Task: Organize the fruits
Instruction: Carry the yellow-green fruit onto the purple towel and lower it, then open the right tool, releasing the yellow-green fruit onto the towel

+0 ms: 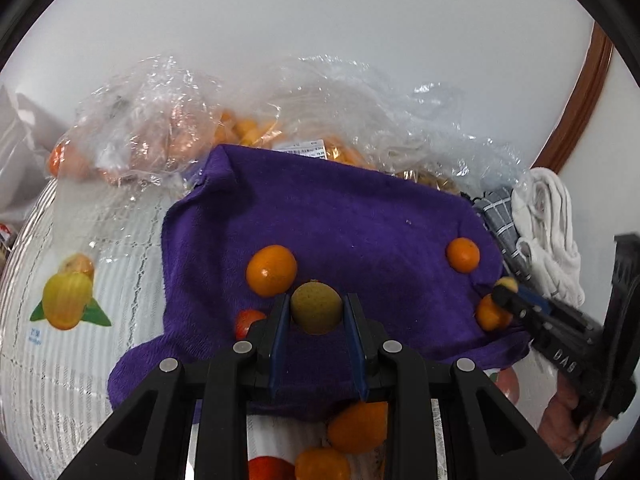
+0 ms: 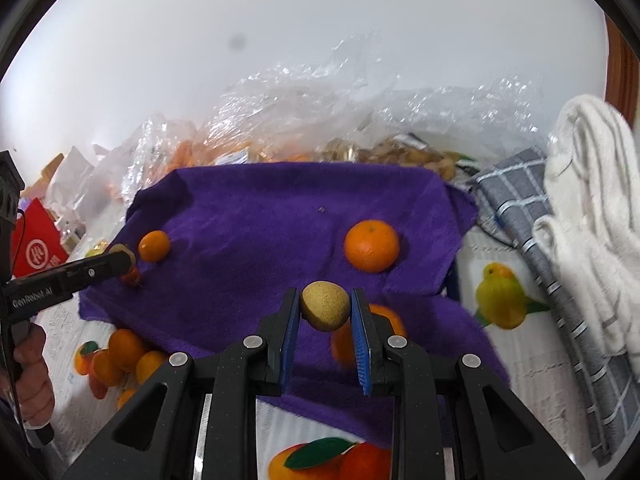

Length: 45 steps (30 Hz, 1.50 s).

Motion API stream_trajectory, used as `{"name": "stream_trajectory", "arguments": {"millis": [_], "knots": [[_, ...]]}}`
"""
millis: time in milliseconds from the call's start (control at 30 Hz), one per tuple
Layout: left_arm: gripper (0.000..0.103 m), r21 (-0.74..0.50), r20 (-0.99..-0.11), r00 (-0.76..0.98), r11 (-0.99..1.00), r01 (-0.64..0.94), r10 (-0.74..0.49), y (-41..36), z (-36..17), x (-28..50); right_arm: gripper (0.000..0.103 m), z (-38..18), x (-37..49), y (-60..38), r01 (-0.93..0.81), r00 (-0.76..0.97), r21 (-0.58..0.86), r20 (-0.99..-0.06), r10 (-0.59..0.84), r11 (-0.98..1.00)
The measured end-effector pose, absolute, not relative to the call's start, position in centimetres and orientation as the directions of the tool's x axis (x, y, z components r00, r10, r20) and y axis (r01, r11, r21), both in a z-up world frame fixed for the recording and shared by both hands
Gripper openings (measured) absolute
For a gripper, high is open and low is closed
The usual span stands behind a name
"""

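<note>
A purple towel point(image 1: 340, 216) lies spread on the table, also in the right wrist view point(image 2: 280, 208). My left gripper point(image 1: 316, 312) is shut on a yellow-green round fruit point(image 1: 316, 307) above the towel's near edge; it shows at the left of the right wrist view point(image 2: 120, 260). My right gripper point(image 2: 325, 308) is shut on a tan-yellow round fruit point(image 2: 325, 306) and appears at the right of the left wrist view point(image 1: 506, 292). On the towel lie an orange point(image 1: 271, 270), a small orange point(image 1: 463, 255), another orange point(image 1: 490, 312) and a red fruit point(image 1: 248, 322). A large orange point(image 2: 372, 245) and a small one point(image 2: 154, 245) show in the right wrist view.
Clear plastic bags of orange fruit point(image 1: 160, 136) and brownish fruit point(image 2: 400, 156) stand behind the towel. A grey checked cloth point(image 2: 532, 224) and a white towel point(image 2: 592, 208) lie at the right. The tablecloth point(image 1: 60, 320) has printed fruit pictures. A red bag point(image 2: 34, 248) sits far left.
</note>
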<state>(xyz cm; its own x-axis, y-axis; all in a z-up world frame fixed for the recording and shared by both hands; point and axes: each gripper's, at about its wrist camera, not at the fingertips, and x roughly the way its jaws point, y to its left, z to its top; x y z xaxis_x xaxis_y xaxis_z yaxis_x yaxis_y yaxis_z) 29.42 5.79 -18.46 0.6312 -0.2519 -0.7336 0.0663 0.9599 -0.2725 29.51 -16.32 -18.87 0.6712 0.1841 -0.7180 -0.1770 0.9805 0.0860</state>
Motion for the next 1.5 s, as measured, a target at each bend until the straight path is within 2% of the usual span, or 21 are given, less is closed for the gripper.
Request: {"name": "stream_trajectory", "arguments": {"millis": [400,800,867,933,1167,1333,1467,1500], "knots": [[0.026,-0.214,-0.761,0.609,0.973,0.087,-0.222,4.4,-19.6,30.1,0.025,-20.7,32.6,-17.9,-0.126,0.631,0.065,-0.765,0.130,0.990],[0.026,-0.213,-0.780,0.584,0.973,0.087,-0.223,4.2,-20.6,30.4,0.026,-21.2,33.5,-17.8,-0.118,0.614,0.074,-0.778,0.132,0.990],[0.026,-0.203,-0.781,0.585,0.975,0.091,-0.217,4.1,-20.7,30.4,0.029,-21.2,33.5,-17.7,-0.119,0.615,0.068,-0.778,0.127,0.991],[0.026,-0.192,-0.783,0.584,0.977,0.098,-0.212,4.0,-20.7,30.4,0.037,-21.2,33.5,-17.7,-0.117,0.614,0.060,-0.780,0.120,0.991],[0.028,-0.181,-0.785,0.584,0.978,0.103,-0.207,3.8,-20.7,30.4,0.051,-20.7,33.0,-17.4,-0.113,0.616,0.048,-0.781,0.108,0.992],[0.035,-0.196,-0.775,0.595,0.976,0.092,-0.212,4.2,-19.6,30.0,0.062,-19.0,31.7,-17.1,-0.110,0.639,0.024,-0.764,0.089,0.994],[0.054,-0.214,-0.746,0.628,0.973,0.090,-0.223,4.9,-18.0,28.9,0.065,-17.6,30.3,-17.1,-0.105,0.659,0.015,-0.748,0.081,0.994],[0.054,-0.217,-0.739,0.635,0.972,0.090,-0.224,5.1,-17.6,28.5,0.065,-17.3,29.9,-17.1,-0.102,0.663,0.015,-0.744,0.079,0.995]]}}
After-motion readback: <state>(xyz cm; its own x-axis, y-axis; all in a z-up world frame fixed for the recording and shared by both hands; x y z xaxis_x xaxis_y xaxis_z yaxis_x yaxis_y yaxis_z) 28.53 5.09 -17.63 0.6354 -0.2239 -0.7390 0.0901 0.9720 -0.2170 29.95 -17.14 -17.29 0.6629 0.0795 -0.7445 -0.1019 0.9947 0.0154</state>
